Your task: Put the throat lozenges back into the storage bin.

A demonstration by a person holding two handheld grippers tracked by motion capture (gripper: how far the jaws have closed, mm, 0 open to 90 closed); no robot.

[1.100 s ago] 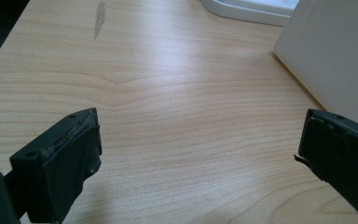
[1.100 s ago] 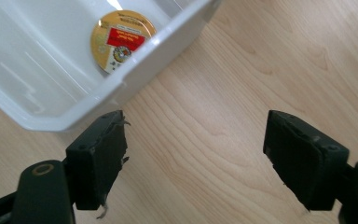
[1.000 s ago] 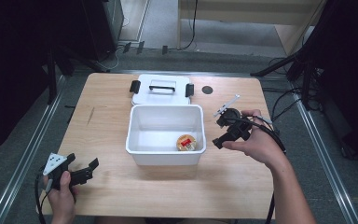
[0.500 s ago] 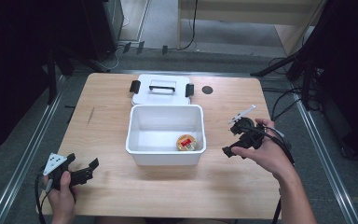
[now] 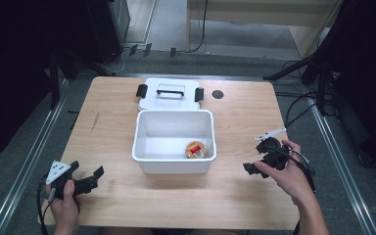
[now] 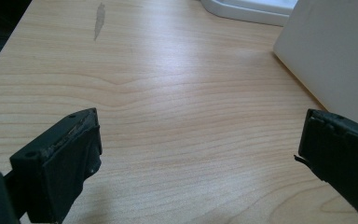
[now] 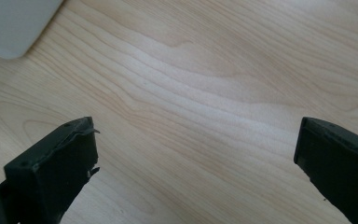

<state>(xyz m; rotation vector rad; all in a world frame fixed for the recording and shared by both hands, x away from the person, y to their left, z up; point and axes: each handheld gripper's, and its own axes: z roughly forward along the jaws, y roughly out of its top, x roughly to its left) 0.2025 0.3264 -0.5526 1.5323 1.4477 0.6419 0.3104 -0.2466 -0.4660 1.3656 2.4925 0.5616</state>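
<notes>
A white plastic bin [image 5: 174, 159] stands open at the table's middle. On its floor, near the front right corner, lies a small round thing [image 5: 196, 149] coloured tan and red. My left gripper [image 5: 95, 178] rests low at the front left of the table, open, with bare wood between its jaws [image 6: 200, 135]; the bin's wall [image 6: 331, 56] rises at its right. Right of the bin, my right gripper [image 5: 255, 157] is held in a hand, open over bare wood [image 7: 196, 135]. A corner of the bin [image 7: 14, 23] shows at its upper left.
The bin's white lid [image 5: 169, 93], with a handle and two black latches, lies flat just behind the bin. A small black disc [image 5: 218, 94] sits on the wood right of the lid. Cables trail off the table's right side.
My right gripper has drawn away from the bin's right rim, toward the person and to the right. The left gripper has stayed put.
</notes>
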